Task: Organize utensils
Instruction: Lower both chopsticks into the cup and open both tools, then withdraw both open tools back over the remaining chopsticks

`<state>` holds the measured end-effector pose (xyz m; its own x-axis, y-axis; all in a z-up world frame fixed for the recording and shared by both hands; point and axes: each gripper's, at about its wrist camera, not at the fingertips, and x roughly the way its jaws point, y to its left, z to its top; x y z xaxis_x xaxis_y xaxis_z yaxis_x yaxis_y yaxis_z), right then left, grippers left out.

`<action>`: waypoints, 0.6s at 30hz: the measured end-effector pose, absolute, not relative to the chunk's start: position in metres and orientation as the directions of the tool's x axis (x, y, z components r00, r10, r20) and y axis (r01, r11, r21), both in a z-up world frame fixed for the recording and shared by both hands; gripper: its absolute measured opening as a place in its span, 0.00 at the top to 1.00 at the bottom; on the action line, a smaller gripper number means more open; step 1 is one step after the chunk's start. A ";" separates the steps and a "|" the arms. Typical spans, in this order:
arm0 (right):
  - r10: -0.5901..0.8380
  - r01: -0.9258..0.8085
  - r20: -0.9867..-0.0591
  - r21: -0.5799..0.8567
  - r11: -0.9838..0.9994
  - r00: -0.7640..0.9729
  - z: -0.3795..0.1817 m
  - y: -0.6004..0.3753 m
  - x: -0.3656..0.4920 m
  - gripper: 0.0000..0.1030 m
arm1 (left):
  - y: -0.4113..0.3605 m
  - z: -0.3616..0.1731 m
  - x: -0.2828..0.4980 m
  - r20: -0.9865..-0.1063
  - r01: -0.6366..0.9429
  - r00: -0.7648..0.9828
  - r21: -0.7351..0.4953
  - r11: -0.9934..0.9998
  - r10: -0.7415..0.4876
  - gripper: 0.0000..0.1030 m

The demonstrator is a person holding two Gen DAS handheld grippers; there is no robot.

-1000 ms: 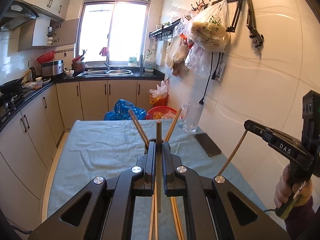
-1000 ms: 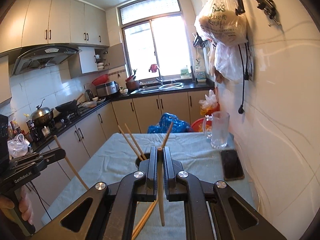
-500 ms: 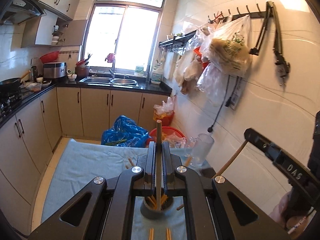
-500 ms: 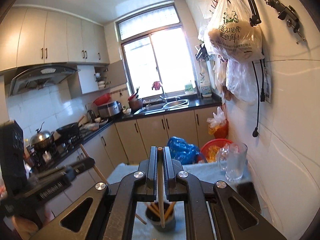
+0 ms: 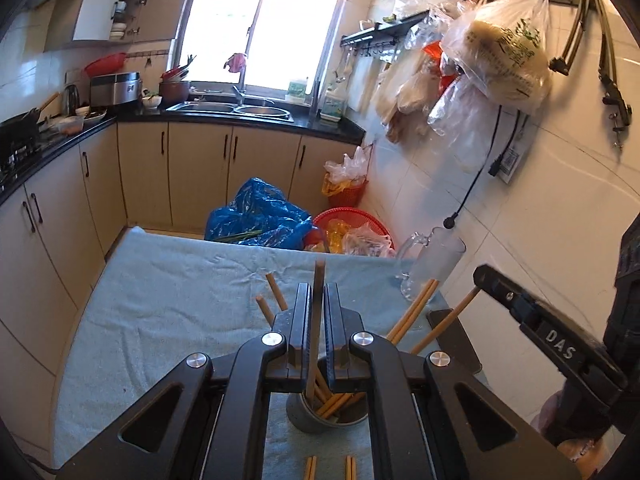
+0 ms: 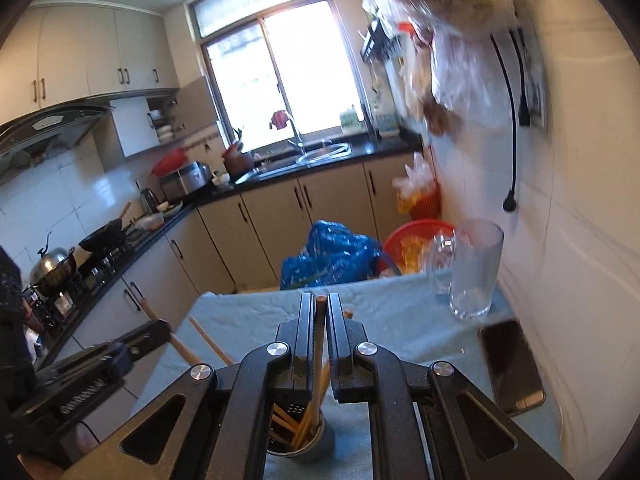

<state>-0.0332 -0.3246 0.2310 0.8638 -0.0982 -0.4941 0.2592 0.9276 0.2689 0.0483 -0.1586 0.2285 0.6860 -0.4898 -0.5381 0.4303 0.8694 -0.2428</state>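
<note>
A grey metal utensil cup (image 5: 304, 420) stands on the blue cloth and holds several wooden chopsticks (image 5: 412, 312). My left gripper (image 5: 316, 296) is shut on one chopstick (image 5: 318, 280), held upright above the cup with its lower end inside. My right gripper (image 6: 320, 304) is shut on another chopstick (image 6: 320, 320), also upright with its lower end in the cup (image 6: 320, 444). The right gripper shows at the right of the left wrist view (image 5: 476, 276); the left gripper shows at the lower left of the right wrist view (image 6: 164, 328).
Loose chopsticks (image 5: 310, 468) lie on the cloth-covered table (image 5: 168, 296) in front of the cup. A glass mug (image 6: 476, 272) and a dark phone (image 6: 512, 364) sit by the right wall. Bags hang from hooks (image 5: 504, 52) above.
Both grippers have tilted downward over the cup, so it shows more fully under the jaws. Each still holds its chopstick, now lower into the cup.
</note>
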 end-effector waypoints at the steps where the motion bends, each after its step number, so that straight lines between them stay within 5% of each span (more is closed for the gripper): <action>1: -0.095 0.266 -0.505 0.279 0.923 0.858 0.226 -0.328 -0.031 0.93 | -0.157 0.228 0.049 -0.537 0.426 0.687 -0.248 0.870 -0.489 0.89; 4: -0.096 0.278 -0.524 0.280 0.919 0.846 0.220 -0.334 -0.030 0.78 | -0.146 0.229 0.046 -0.523 0.415 0.696 -0.268 0.870 -0.493 0.66; 6: -0.100 0.281 -0.522 0.280 0.918 0.847 0.219 -0.336 -0.032 0.64 | -0.141 0.232 0.042 -0.507 0.407 0.711 -0.269 0.873 -0.488 0.64; 18: -0.138 0.285 -0.518 0.216 0.934 0.844 0.240 -0.336 -0.091 0.46 | -0.094 0.252 -0.027 -0.460 0.426 0.755 -0.196 0.883 -0.467 0.49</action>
<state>-0.0909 -0.3359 0.2399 0.8439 -0.1378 -0.5184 0.2851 0.9339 0.2159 -0.0267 -0.0941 0.2517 0.7552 -0.4668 -0.4603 0.4263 0.8831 -0.1962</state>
